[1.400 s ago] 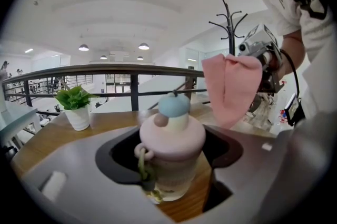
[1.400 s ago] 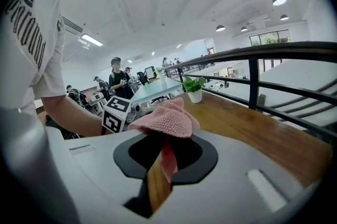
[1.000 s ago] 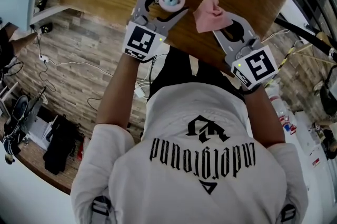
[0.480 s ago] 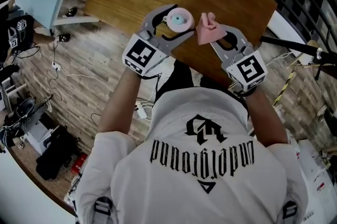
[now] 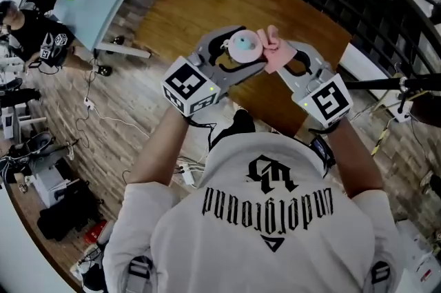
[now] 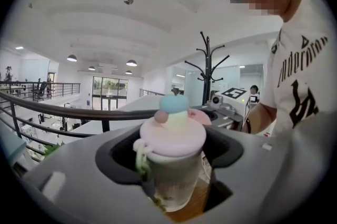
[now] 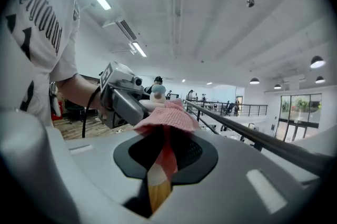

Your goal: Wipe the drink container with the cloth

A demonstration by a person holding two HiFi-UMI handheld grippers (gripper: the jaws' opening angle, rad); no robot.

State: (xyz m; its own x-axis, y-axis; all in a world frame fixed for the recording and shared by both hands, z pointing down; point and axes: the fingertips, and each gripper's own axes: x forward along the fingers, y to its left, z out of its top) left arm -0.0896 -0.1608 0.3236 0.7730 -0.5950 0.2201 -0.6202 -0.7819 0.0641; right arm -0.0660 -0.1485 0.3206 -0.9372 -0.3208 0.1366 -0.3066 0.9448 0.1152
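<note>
While the left gripper (image 5: 249, 50) stands clamped wide on the clear body of the drink container (image 6: 172, 165), held aloft over the wooden table (image 5: 186, 9), the right gripper (image 5: 281, 58) is closed on a fold of the pink cloth (image 7: 167, 115), bunched beside the pastel lid. Risk, as I judge it: a sideways push from the cloth could twist the smooth cup in its two-sided grip and drop it, or the cloth could tug free. Legible writing: gothic lettering on the white shirt (image 5: 269, 216), seemingly "underground"; no label readable on the container.
</note>
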